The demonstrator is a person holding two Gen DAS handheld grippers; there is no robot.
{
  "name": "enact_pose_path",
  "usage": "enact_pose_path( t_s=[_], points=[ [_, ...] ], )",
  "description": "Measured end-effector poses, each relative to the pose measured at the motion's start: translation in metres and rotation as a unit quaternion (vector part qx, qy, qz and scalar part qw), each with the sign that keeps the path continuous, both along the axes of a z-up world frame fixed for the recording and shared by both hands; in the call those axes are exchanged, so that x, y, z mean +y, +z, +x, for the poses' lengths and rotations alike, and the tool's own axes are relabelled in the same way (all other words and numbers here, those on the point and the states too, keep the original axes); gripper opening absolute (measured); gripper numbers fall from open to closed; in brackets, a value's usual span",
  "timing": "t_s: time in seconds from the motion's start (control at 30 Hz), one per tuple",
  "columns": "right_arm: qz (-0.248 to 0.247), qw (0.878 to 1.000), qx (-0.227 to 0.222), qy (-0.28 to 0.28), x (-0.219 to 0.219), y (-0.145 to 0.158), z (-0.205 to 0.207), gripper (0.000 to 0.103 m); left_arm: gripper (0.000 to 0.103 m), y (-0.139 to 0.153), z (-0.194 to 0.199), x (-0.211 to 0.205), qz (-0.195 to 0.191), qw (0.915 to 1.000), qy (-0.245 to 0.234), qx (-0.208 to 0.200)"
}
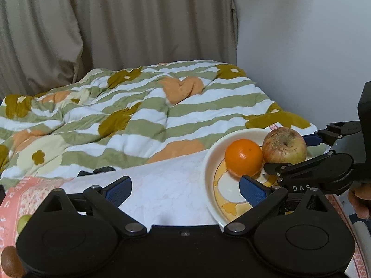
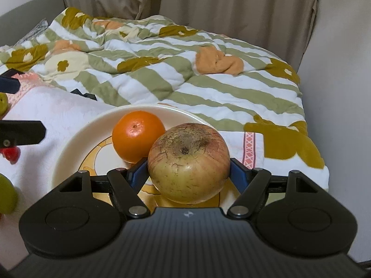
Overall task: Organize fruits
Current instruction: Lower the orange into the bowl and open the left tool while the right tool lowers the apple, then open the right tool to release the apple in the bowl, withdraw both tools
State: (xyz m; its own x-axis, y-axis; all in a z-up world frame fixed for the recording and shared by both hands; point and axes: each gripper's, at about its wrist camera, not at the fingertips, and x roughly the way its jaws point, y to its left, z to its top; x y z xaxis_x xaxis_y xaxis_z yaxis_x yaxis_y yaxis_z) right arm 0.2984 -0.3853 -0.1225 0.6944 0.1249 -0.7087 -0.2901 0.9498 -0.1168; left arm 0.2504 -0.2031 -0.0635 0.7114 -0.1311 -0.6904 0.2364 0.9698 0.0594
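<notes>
- The plate [image 2: 69, 148], cream-rimmed with a yellow and white pattern inside, sits on a white cloth [image 2: 58, 113] over the bed; it holds two fruits, an orange [image 2: 138, 136] on its far left part and an apple [image 2: 189, 162] nearer and to the right, the two touching.
- In the left wrist view the same plate [image 1: 213, 162] lies at the right, with the orange [image 1: 243, 157] left of the apple [image 1: 285, 146].
- The right gripper [image 2: 189, 173] reaches in low over the plate's near edge; its blue pads [image 2: 236, 173] sit on either side of the apple, pressed against its flanks, so the claw is clamped on the apple. Whether the apple rests on the plate or is lifted just clear of it cannot be told.
- From the left wrist view the right gripper [image 1: 289, 149] comes in from the right edge, one finger in front of the apple and one behind.
- The left gripper [image 1: 185, 187] hovers over the white cloth just left of the plate, fingers spread wide with nothing between them; its right pad [image 1: 252, 190] overlaps the plate's rim in the picture.
- At the left edge of the right wrist view, greenish fruits [image 2: 7, 197] and a small red thing [image 2: 10, 154] are cut off and blurred.
- Beyond lies a striped, flowered quilt [image 2: 185, 74], then a beige curtain [image 2: 208, 4] and a pale wall [image 1: 301, 34].
</notes>
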Motion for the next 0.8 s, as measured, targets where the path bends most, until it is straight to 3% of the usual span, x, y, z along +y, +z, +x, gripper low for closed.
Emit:
enact_pose_path(
  t_s=[0.13, 0.2, 0.53, 0.8],
  points=[
    [-0.005, 1.0, -0.009, 0.002, 0.0, -0.001, -0.001, 0.09, 0.101, -0.002, -0.004, 0.004, -0.006, 1.0, 0.007, 0.002],
    [-0.013, 0.999, -0.03, 0.005, 0.001, 0.003, -0.006, 0.103, 0.101, -0.001, -0.006, 0.004, -0.006, 0.9999, 0.009, 0.001],
    [0.006, 0.999, -0.047, -0.002, -0.007, 0.034, -0.026, 0.103, 0.101, 0.017, -0.025, 0.005, -0.013, 0.9994, 0.025, -0.019],
    [0.018, 0.998, -0.064, -0.004, -0.009, 0.077, -0.064, 0.103, 0.101, 0.048, -0.062, 0.012, -0.028, 0.997, 0.049, -0.054]
  ],
)
